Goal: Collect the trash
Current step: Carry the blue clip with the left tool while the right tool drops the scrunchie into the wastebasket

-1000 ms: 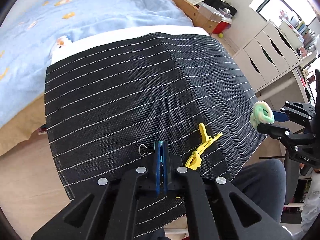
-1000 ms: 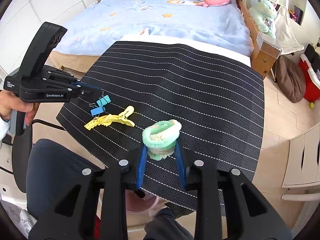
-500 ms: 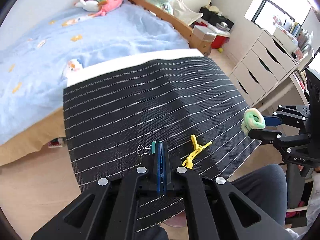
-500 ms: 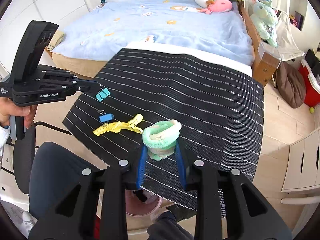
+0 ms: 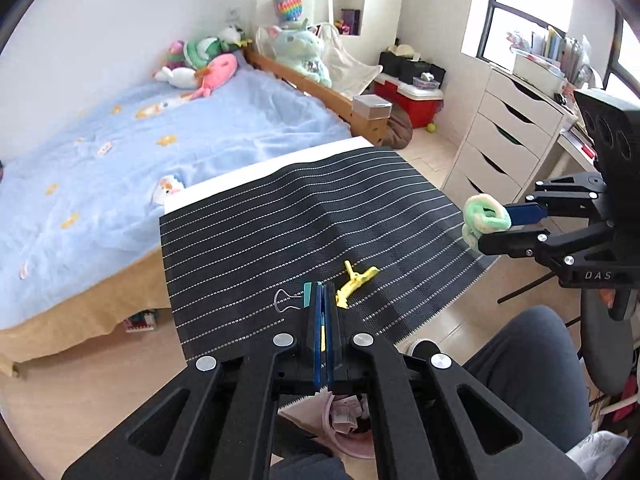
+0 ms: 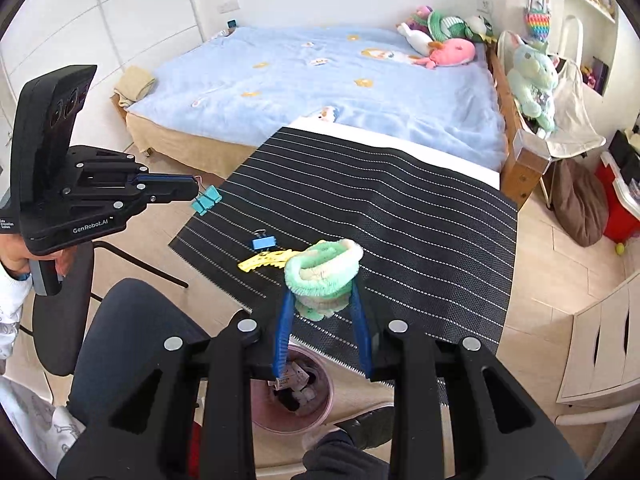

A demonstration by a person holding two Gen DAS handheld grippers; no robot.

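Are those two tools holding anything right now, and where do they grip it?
Left tool pinches a teal binder clip by its wire handle. Right tool squeezes a fluffy green hair tie at its sides.

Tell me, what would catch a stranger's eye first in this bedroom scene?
Probably the two black grippers held up over the striped mat. The right gripper clasps a fluffy green scrunchie, and the left gripper pinches a teal binder clip. A yellow hair clip and a blue binder clip lie on the mat's near corner.
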